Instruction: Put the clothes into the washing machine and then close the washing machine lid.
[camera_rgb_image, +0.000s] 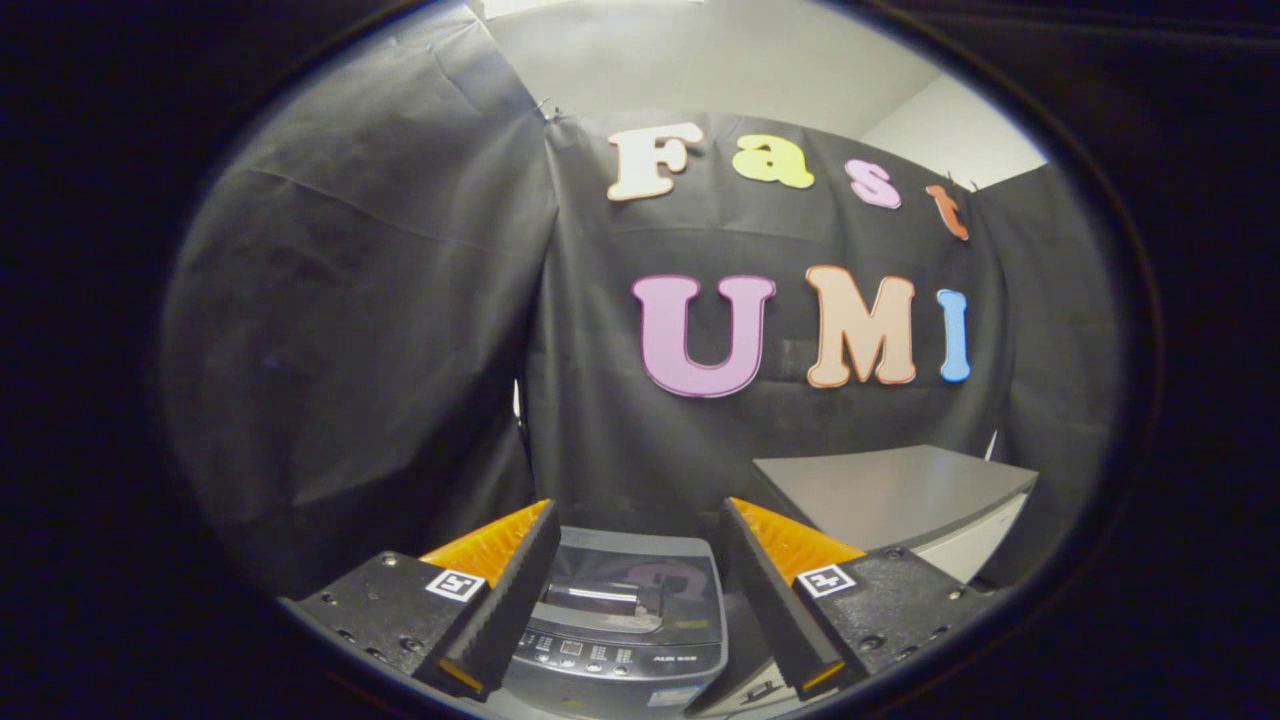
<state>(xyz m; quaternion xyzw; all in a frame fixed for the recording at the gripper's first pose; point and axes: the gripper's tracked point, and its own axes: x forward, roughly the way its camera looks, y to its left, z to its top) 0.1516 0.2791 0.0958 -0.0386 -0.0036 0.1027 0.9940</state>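
Observation:
A grey top-loading washing machine (625, 620) stands below and just ahead of my fingers, seen between them. Its dark glass lid (635, 585) lies flat and shut, with a button panel along the near edge. My gripper (640, 600) hangs above the machine, open, with nothing between the fingers. I see no clothes from here.
A grey table top (890, 495) on a white base stands to the right of the machine, beyond my right finger. Black cloth walls close in behind the machine and on the left. A white ceiling shows above.

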